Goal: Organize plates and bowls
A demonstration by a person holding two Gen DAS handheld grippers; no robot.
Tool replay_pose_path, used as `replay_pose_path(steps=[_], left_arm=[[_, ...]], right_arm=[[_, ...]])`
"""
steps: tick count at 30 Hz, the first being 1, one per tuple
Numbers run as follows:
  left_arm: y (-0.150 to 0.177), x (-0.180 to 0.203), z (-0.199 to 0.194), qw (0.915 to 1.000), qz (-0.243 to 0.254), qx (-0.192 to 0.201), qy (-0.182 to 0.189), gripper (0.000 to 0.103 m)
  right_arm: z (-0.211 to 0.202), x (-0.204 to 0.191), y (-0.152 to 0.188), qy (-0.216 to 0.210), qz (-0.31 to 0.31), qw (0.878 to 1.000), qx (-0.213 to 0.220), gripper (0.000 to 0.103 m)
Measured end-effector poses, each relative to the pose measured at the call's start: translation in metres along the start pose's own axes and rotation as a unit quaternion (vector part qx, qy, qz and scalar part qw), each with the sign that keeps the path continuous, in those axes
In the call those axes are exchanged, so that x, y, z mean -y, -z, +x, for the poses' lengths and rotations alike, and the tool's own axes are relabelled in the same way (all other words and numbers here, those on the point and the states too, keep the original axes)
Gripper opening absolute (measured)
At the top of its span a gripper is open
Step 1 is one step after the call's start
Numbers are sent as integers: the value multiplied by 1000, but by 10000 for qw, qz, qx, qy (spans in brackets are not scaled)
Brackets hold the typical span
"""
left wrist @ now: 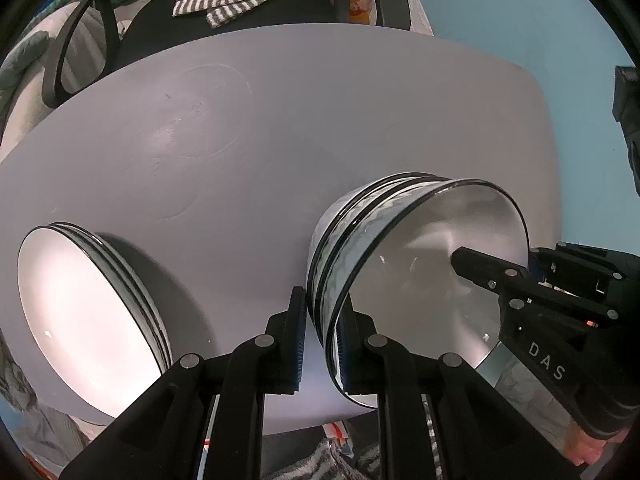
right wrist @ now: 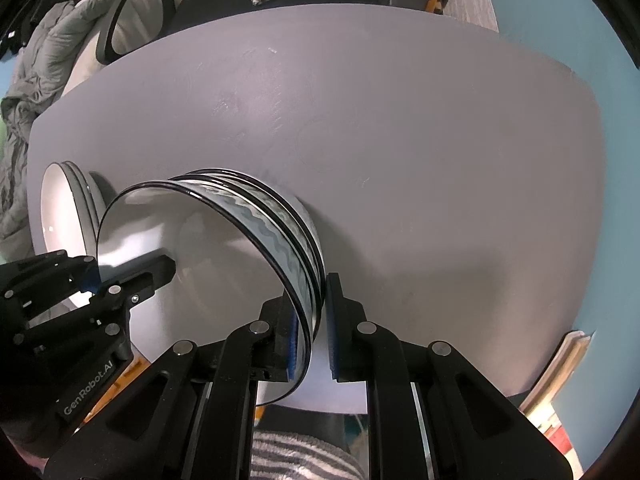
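A stack of bowls [left wrist: 400,264] with wavy grey-blue bands sits on the pale grey bench [left wrist: 280,128], near its front edge. The left gripper [left wrist: 322,344] straddles the top bowl's rim at the stack's 9 o'clock side, fingers apart, one inside and one outside. The right gripper [right wrist: 310,332] does likewise at 3 o'clock, also not clamped. A stack of white plates [left wrist: 88,320] lies just beyond the bowls at 9 o'clock. A black chair [left wrist: 224,16] draped with a striped cloth [left wrist: 236,0] stands behind the bench at 12 o'clock.
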State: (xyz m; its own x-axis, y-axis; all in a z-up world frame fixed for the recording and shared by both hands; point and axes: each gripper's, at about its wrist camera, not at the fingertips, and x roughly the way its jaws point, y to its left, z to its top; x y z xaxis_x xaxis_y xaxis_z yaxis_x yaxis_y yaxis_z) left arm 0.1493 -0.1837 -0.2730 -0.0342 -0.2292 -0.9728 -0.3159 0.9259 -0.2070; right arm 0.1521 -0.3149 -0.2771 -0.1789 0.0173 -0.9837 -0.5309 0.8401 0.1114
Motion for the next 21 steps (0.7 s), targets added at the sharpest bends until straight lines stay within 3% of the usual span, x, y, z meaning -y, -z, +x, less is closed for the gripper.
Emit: replay_pose_path(steps=[9,19,21], left_arm=[[9,4,5,9999,-67,81,-37,13],[8,-5,15,9987,-195,176,447,16],[7,-6,20,9984,-214,91,516,21]], right_arm=[[-1,-7,-2,-7,-36,10000,-9,12],[-3,17,-2,-257,85,9996,28,12],[-3,21,-2,-316,105,9994,26,12]])
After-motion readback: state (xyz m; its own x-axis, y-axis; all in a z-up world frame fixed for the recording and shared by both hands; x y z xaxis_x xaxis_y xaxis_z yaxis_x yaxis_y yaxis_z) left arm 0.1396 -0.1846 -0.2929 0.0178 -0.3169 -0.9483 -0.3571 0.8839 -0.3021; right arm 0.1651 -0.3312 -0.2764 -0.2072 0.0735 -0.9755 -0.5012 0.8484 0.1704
